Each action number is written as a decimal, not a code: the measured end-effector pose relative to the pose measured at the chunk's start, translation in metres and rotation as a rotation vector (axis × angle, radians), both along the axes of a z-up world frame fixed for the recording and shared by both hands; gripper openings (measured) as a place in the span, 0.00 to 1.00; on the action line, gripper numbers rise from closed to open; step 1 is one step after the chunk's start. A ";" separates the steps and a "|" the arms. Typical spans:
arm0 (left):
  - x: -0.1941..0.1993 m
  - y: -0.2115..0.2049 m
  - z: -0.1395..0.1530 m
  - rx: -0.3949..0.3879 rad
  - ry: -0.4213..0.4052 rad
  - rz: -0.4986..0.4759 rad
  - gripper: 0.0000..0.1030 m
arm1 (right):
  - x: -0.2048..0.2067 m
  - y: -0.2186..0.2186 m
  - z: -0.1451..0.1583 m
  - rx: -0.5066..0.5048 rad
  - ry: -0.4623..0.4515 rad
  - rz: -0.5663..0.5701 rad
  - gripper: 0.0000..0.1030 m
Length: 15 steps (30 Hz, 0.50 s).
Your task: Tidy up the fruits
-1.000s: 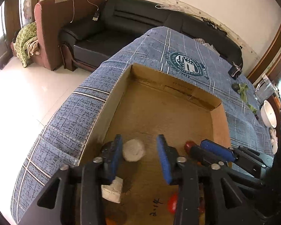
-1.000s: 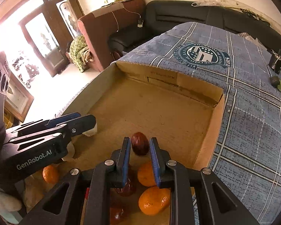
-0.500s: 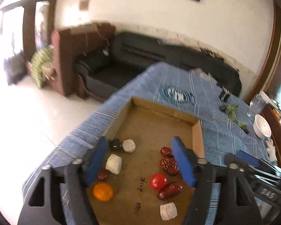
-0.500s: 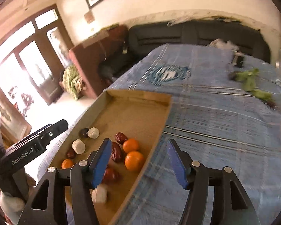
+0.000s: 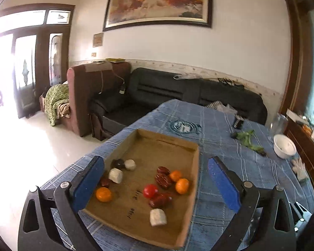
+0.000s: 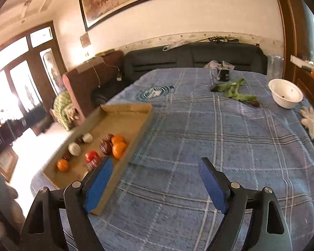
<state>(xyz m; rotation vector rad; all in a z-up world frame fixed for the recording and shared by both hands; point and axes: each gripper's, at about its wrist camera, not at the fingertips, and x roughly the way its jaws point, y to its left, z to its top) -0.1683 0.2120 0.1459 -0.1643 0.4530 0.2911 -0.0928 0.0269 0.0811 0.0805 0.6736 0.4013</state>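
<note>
Left wrist view: left gripper [image 5: 156, 178] with jaws spreading wide, nothing gripped. The tray [image 5: 190, 146] sits framed between the fingers, though below and beyond them, not touched. Fruit inside lies in loose groups. Toward the left finger: a dark fruit [image 5: 117, 163], two pale lumps [image 5: 130, 164], a small dark-red one and an orange [image 5: 103, 194]. Toward the right finger: dates [image 5: 162, 180], two more oranges [image 5: 182, 186], a tomato [image 5: 150, 191]. One pale lump [image 5: 157, 220] sits alone at the tray's near end. The far half of the tray is bare.

Judgement: all fruit seen is already in the tray; partly sorted at best, since reds, oranges and whites are still mixed (no second container in sight, so the sorting rule is a guess).

Right wrist view: right gripper [image 6: 153, 185] also opening, empty. The tray [image 6: 125, 107] lies off past its left finger, whose tip overlaps the near corner in the picture; contact cannot be told. Between and beyond the fingers is only the cloth [image 6: 198, 138].

This view alone shows the whole cloth toward the right: no stray fruit, just greens [image 6: 235, 91], a bowl [image 6: 285, 95] and a glove [image 6: 310, 120]. The left view alone gives the near pale lump and the tray's full floor.
</note>
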 end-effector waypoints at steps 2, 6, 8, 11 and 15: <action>0.000 -0.009 -0.001 0.018 0.013 -0.006 0.97 | -0.002 -0.002 -0.006 -0.015 0.007 -0.011 0.86; 0.004 -0.021 -0.009 0.049 0.044 -0.014 0.97 | -0.006 -0.011 -0.010 -0.014 0.005 -0.032 0.90; 0.008 -0.024 -0.014 0.047 0.070 -0.027 0.97 | -0.006 -0.014 -0.012 -0.020 0.002 -0.045 0.91; 0.012 -0.024 -0.021 0.041 0.101 -0.037 0.97 | -0.002 -0.014 -0.016 -0.019 0.020 -0.049 0.91; 0.014 -0.022 -0.029 0.044 0.123 -0.035 0.97 | -0.001 -0.011 -0.021 -0.030 0.035 -0.046 0.91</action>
